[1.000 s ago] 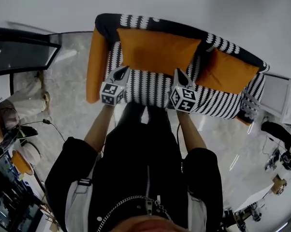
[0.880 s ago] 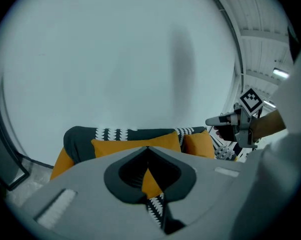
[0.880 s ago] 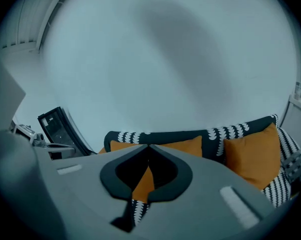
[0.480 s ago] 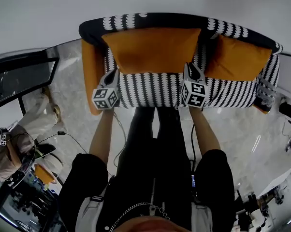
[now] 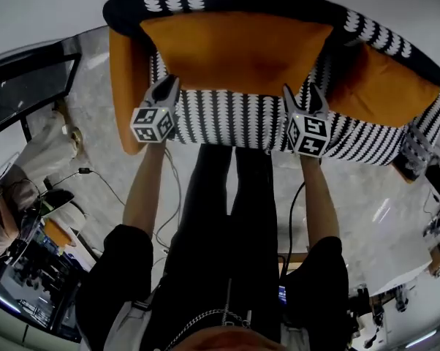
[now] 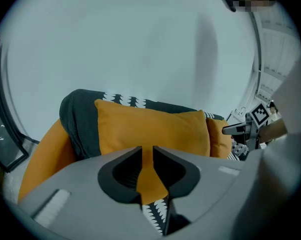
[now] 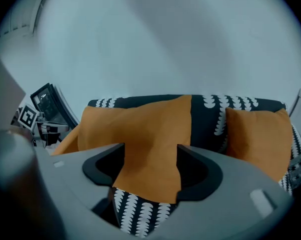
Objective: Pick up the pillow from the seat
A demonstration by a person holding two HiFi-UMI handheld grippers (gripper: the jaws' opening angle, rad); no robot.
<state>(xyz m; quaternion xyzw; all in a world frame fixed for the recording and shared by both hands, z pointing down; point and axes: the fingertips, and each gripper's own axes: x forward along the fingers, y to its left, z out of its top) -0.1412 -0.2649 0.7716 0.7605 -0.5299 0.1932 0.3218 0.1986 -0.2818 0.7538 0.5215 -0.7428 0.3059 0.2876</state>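
A large orange pillow (image 5: 234,50) leans against the backrest of a black-and-white patterned sofa (image 5: 227,123). My left gripper (image 5: 169,85) hovers over the seat just before the pillow's lower left corner. Its jaws stand a narrow slit apart and are opening, and the pillow (image 6: 150,126) shows beyond the gripper (image 6: 147,154), not between the pads. My right gripper (image 5: 306,90) is near the pillow's lower right corner. Its jaws are spreading wide, and the pillow (image 7: 150,129) lies ahead of the gripper (image 7: 150,159), untouched.
A second orange pillow (image 5: 384,86) sits at the sofa's right end. An orange armrest (image 5: 125,86) closes the left end. A black-framed glass piece (image 5: 23,93) stands left of the sofa. Cables (image 5: 96,181) trail on the floor. A white wall rises behind.
Both grippers have advanced over the seat toward the pillow. The right jaws have gone from shut to wide apart, and the left jaws have parted slightly.
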